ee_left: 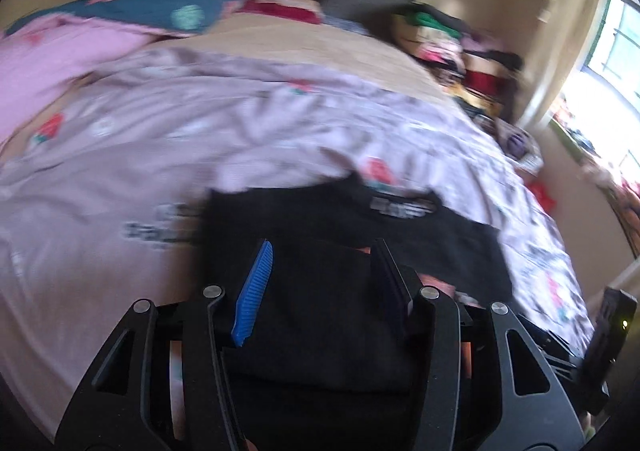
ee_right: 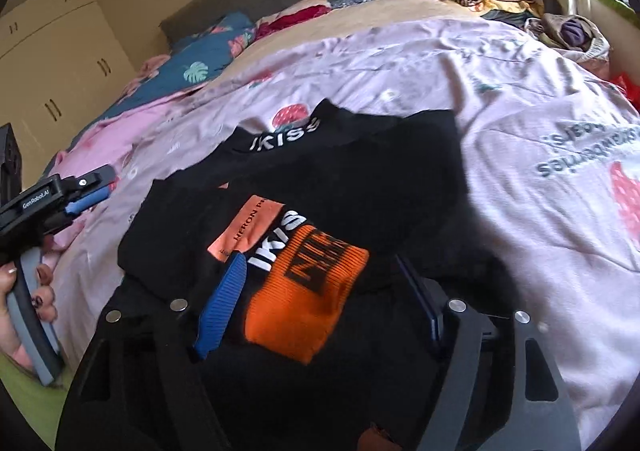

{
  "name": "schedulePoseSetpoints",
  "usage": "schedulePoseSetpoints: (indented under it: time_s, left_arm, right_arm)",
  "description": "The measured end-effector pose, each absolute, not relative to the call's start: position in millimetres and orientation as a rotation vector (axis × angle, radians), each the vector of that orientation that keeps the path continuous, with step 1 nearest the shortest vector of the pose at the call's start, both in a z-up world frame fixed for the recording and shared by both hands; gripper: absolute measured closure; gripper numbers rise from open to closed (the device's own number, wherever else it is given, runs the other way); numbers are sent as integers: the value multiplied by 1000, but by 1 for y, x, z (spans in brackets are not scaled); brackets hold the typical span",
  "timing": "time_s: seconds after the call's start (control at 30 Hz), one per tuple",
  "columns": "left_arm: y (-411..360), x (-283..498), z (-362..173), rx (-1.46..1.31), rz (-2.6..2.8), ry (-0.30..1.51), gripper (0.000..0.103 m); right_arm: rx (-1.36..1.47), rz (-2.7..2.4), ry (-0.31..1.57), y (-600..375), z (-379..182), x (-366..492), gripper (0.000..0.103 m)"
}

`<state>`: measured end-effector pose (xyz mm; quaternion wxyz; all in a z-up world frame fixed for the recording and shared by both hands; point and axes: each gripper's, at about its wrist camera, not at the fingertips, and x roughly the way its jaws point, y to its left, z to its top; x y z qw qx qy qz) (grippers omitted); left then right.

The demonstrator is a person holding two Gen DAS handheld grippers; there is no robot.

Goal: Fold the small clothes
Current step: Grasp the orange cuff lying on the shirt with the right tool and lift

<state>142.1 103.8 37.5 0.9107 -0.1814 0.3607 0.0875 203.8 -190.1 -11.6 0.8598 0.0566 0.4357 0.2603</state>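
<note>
One black garment (ee_right: 320,179) — partly folded, with one orange patch (ee_right: 308,287) — is laid on the pink bedspread (ee_right: 500,99). Two grippers are counted: the left gripper (ee_left: 324,271) and right gripper (ee_right: 320,287), each held over it with jaws parted and nothing gripped.

"GenRobot.AI" was printed on the left gripper (ee_right: 86,197) at 9 o'clock. The black top (ee_right: 360,179) had "IKISS" at its collar, an orange patch (ee_right: 246,227) reading "HERON P…", plus partly cut-off "IKIS". Sheet (ee_right: 520,139) lettering at 3 o'clock was too blurry.
</note>
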Motion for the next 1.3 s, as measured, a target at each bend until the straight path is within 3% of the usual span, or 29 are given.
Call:
schedulePoseSetpoints:
  time_s: [0.1,0.13,0.17,0.2,0.23,0.5,0.67,0.73,0.8,1.3]
  left_arm:
    - [136,135,27,-399,258,759,51]
    - [141,135,23,-405,268,766,51]
    - [144,134,21,-408,275,773,51]
    - [150,134,16,-418,282,783,51]
    - [154,135,11,-430,282,791,51]
    - [159,155,-25,-518,237,855,51]
    - [157,163,-42,-520,243,886,53]
    - [153,165,-43,-498,236,880,86]
    - [148,164,-40,-468,240,869,94]
    - [139,163,-34,-404,244,851,94]
  right_arm:
    - [85,531,950,-179,-28,211,31]
    - [88,538,956,-175,-34,212,38]
    - [97,544,952,-175,-35,212,56]
    - [115,558,943,-175,-35,211,67]
    - [152,586,937,-177,-33,210,91]
    - [134,667,668,-188,27,186,92]
    - [87,633,640,-197,32,186,92]
    - [85,627,653,-198,28,189,92]
    - [79,617,661,-197,24,191,92]
    - [14,491,755,-197,-2,205,90]
